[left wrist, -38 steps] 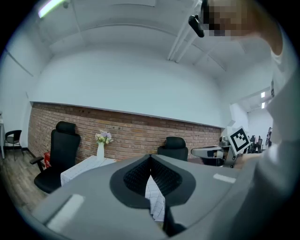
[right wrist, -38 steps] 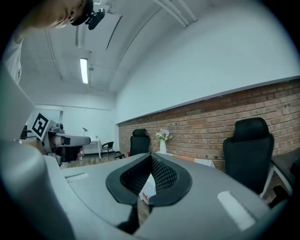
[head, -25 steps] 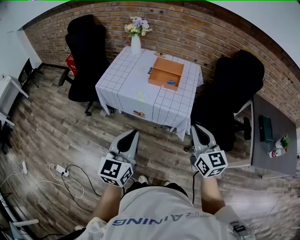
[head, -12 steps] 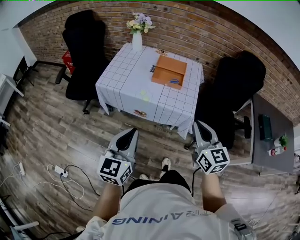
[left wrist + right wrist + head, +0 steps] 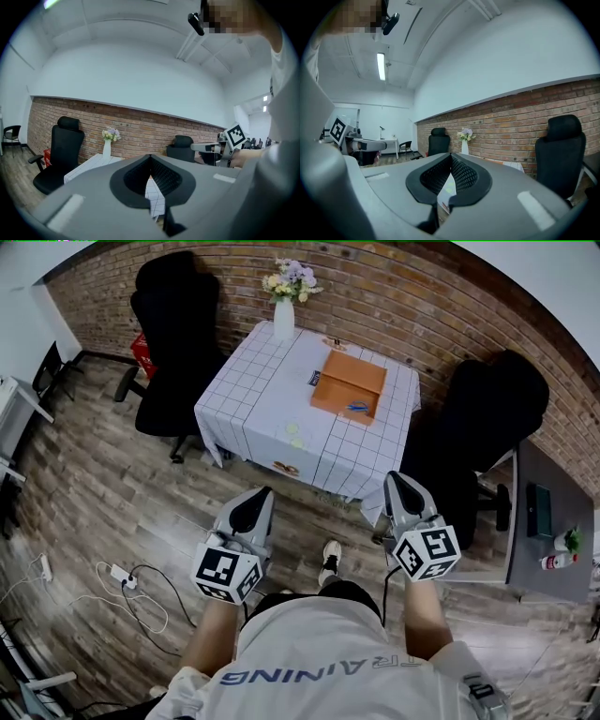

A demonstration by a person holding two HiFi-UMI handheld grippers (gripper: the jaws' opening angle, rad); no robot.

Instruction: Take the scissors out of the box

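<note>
An open orange box (image 5: 349,385) lies on the far right part of a table with a white checked cloth (image 5: 272,418). Blue-handled scissors (image 5: 357,408) lie inside it by its near edge. My left gripper (image 5: 260,495) and right gripper (image 5: 397,479) are held level over the wooden floor, well short of the table, both shut with nothing in them. In the left gripper view the pads (image 5: 150,157) meet in front of the table. In the right gripper view the right gripper (image 5: 451,155) is shut too.
A white vase of flowers (image 5: 284,320) stands at the table's far edge. Black office chairs stand left (image 5: 178,334) and right (image 5: 487,418) of the table. A grey desk (image 5: 553,540) is at the right. Cables and a power strip (image 5: 122,582) lie on the floor at the left.
Both grippers have moved forward toward the table, still shut. The person has stepped closer, and one shoe now shows between the grippers.
</note>
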